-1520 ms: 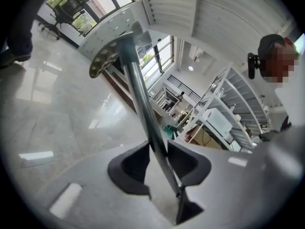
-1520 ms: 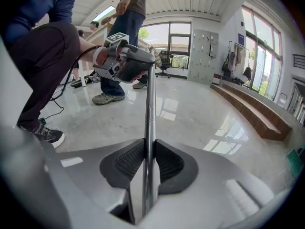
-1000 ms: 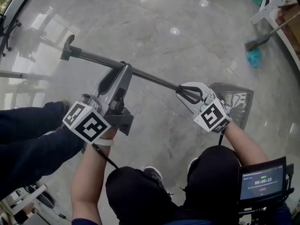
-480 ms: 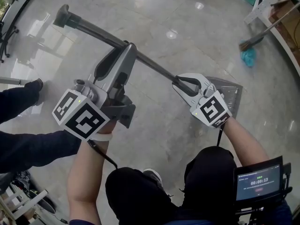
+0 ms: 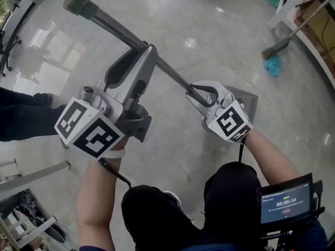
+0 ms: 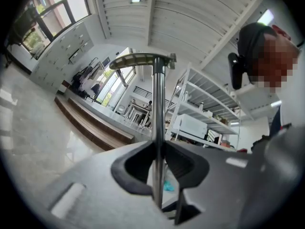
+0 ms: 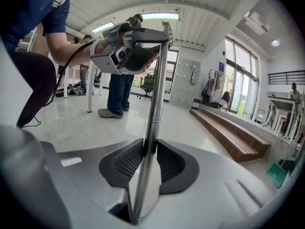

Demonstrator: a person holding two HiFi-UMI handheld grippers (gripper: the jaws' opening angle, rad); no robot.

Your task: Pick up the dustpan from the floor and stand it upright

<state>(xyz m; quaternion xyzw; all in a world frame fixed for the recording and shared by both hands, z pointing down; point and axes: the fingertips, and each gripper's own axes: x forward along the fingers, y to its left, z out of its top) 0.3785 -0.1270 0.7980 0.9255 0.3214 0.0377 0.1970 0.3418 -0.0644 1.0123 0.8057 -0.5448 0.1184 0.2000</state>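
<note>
The dustpan has a long metal handle (image 5: 115, 27) with a dark grip at the upper left end and a grey pan (image 5: 250, 101) at its lower right end, partly hidden behind my right gripper. The handle slants steeply. My left gripper (image 5: 149, 54) is shut on the handle's upper part (image 6: 156, 128), its pads pinching the tube. My right gripper (image 5: 192, 94) holds the handle (image 7: 157, 89) just above the pan. Its pads touch the tube on both sides while its jaws are opening. The left gripper (image 7: 128, 46) shows higher up the tube in the right gripper view.
A broom with a teal cloth (image 5: 272, 56) lies on the floor at the upper right. A person's legs (image 5: 21, 114) are at the left edge. A timer screen (image 5: 282, 200) sits at the lower right. Wooden steps (image 7: 238, 137) and metal shelving (image 6: 200, 113) line the room.
Both grippers have risen with the handle, which now slants more steeply with its grip end higher. The pan has drawn in behind the right gripper. The legs at the left have moved back.
</note>
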